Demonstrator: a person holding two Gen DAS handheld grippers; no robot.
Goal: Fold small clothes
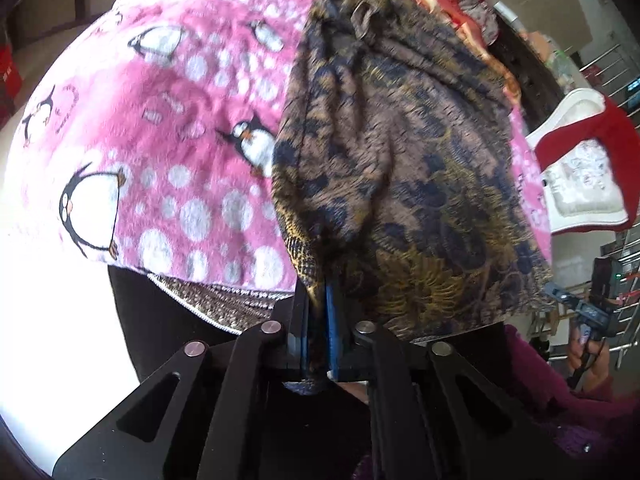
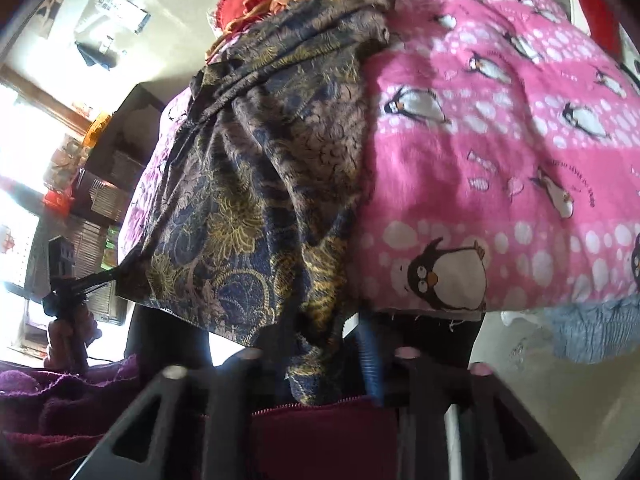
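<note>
light: bright daylight, blown-out white lower left | blur: motion-soft, near parts unfocused | edges: fisheye bending, dark corners

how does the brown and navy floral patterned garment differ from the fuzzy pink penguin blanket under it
The brown and navy floral patterned garment is thin, creased cloth; the fuzzy pink penguin blanket looks thick and plush. The garment is pinched by the left gripper and right gripper; the blanket lies spread out, ungripped. The garment is dark, the blanket bright. Both are printed fabric.
</note>
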